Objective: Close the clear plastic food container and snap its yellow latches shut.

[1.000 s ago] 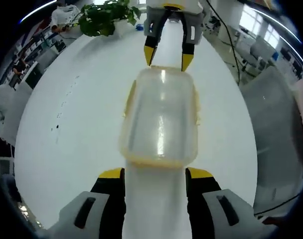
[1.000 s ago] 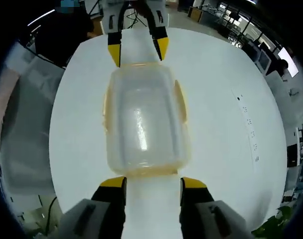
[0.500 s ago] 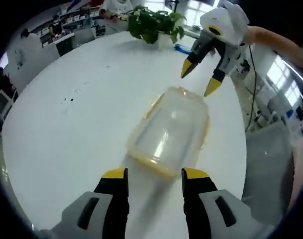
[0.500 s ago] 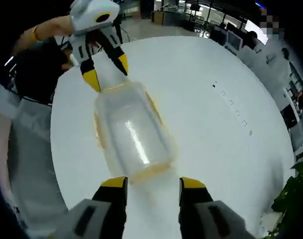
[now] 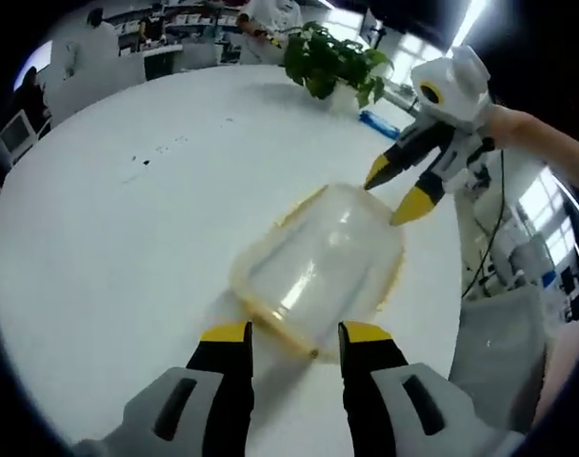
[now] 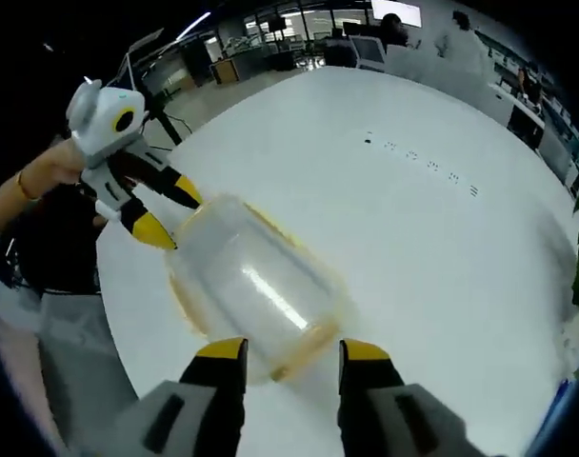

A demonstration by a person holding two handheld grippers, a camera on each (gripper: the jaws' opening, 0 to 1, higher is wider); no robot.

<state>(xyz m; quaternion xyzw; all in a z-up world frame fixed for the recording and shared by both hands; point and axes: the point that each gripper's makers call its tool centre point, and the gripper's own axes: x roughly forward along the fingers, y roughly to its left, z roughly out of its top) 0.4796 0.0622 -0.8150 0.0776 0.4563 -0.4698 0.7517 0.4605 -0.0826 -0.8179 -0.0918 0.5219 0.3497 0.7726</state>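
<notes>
Clear plastic food container with yellow rim (image 5: 320, 267): long axis runs from left gripper (image 5: 294, 335) to right gripper (image 6: 282, 349)
Left gripper: jaws apart, holding nothing
Right gripper: jaws apart, holding nothing

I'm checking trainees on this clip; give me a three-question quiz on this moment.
1. True or false: the container lies on the white table.
2. What stands at the table's far edge in the left gripper view? A) plant B) kettle C) lamp
3. Fill in: both grippers' jaws are ____.

Key: 1 true. 2 A, the plant. 3 open: the left gripper and the right gripper sit at opposite ends of the container.
</notes>
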